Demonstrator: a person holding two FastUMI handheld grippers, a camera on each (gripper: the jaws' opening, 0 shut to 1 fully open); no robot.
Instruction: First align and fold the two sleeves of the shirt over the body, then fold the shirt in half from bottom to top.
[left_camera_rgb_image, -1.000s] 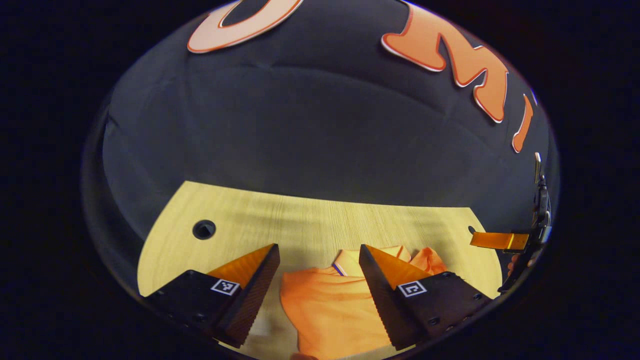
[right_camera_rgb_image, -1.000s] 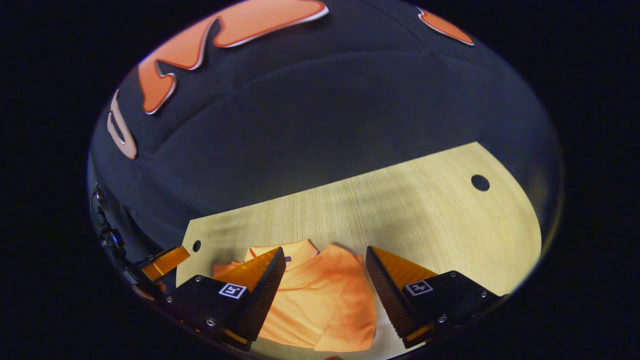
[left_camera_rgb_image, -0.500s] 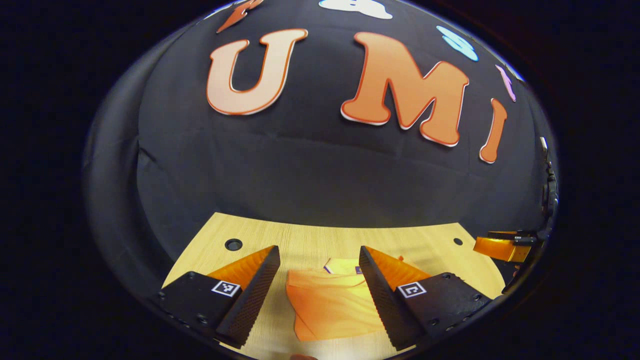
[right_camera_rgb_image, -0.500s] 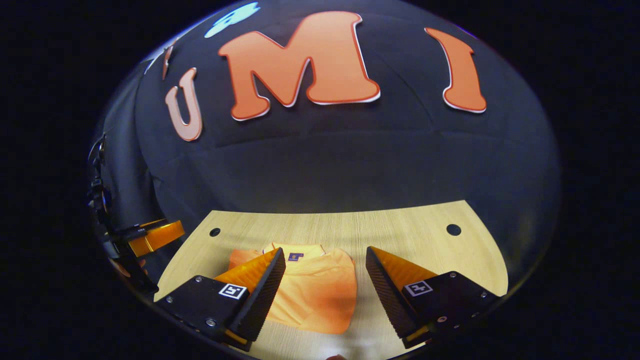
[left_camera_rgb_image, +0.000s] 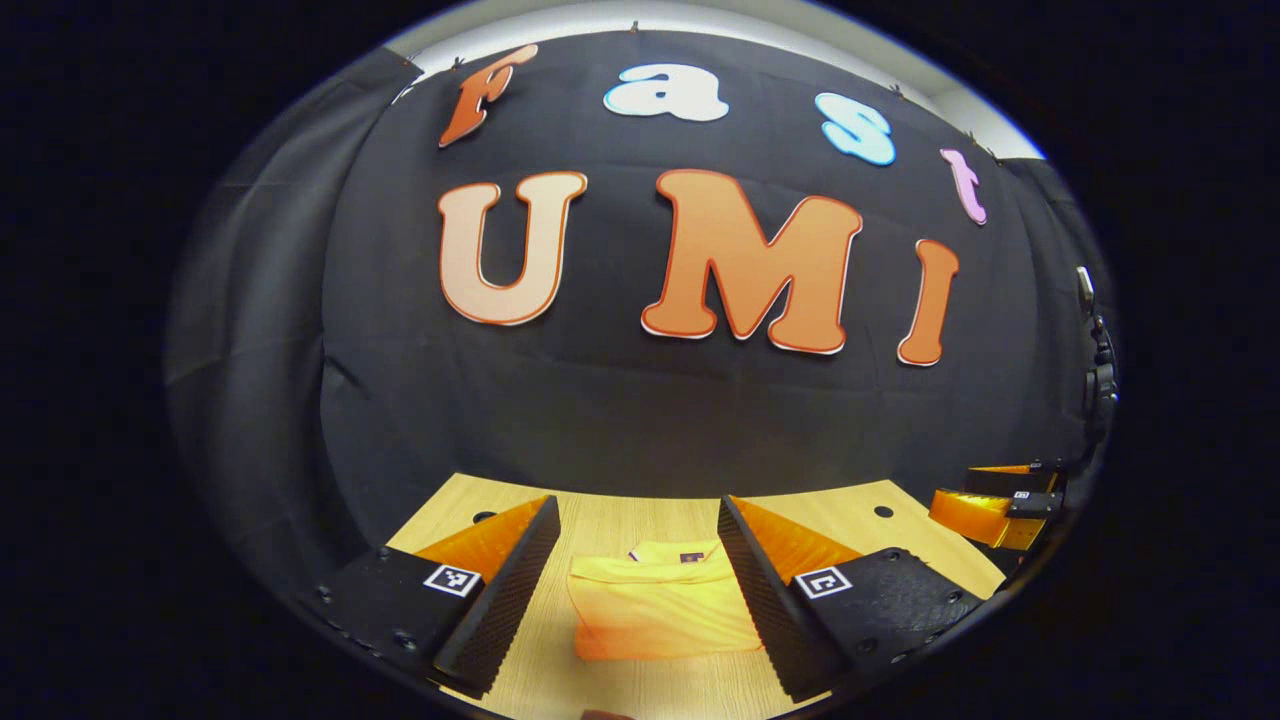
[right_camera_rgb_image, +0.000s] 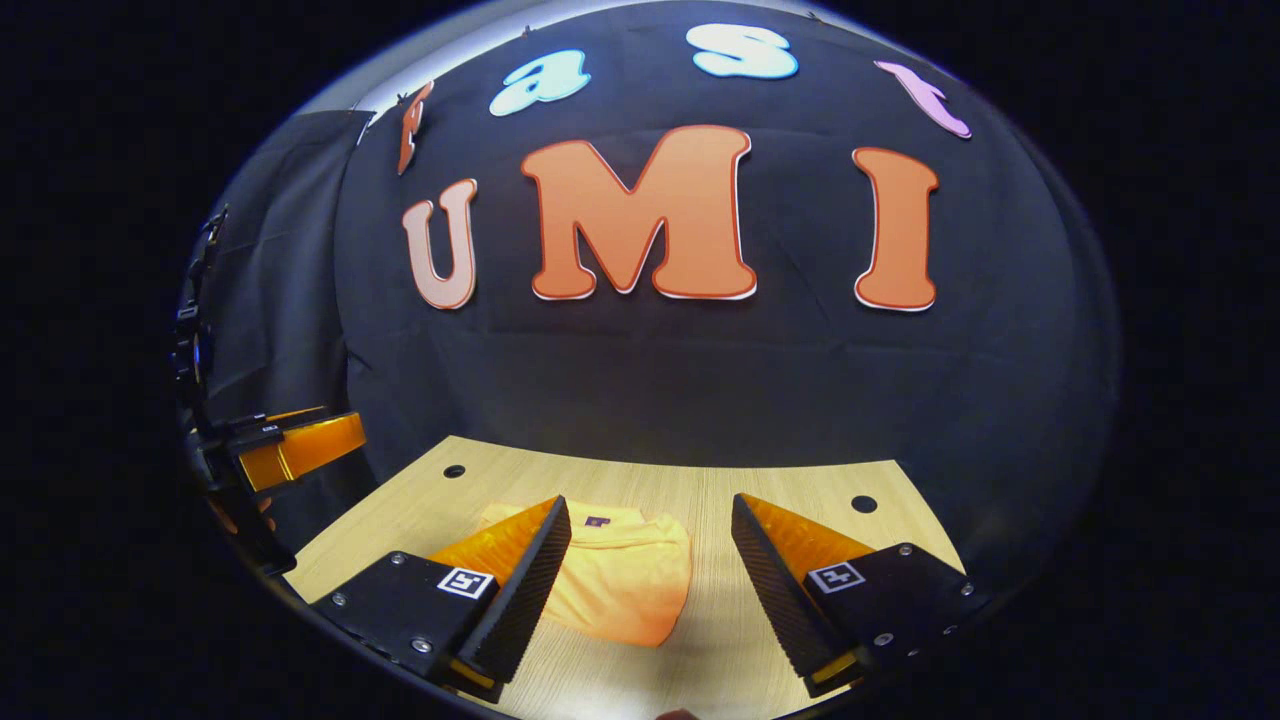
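An orange shirt (left_camera_rgb_image: 660, 610) lies folded into a compact rectangle on the wooden table (left_camera_rgb_image: 620, 520), its collar tag toward the back wall. My left gripper (left_camera_rgb_image: 635, 525) is open, held above and in front of the shirt with nothing between its fingers. In the right gripper view the same shirt (right_camera_rgb_image: 620, 580) lies left of centre, partly behind one finger. My right gripper (right_camera_rgb_image: 650, 525) is open too and holds nothing. The other gripper shows at the edge of each view: the right gripper (left_camera_rgb_image: 995, 500) at far right, the left gripper (right_camera_rgb_image: 290, 450) at far left.
The table (right_camera_rgb_image: 760, 490) has small round holes near its back corners (right_camera_rgb_image: 864, 503) (right_camera_rgb_image: 454, 470) (left_camera_rgb_image: 883, 511). The black cloth wall stands right behind the table's far edge. Bare wood lies to the shirt's right in the right gripper view.
Both grippers have pulled back and tilted up from the shirt, so it looks smaller and farther off and more of the wall shows. Both stayed open; the shirt lies folded.
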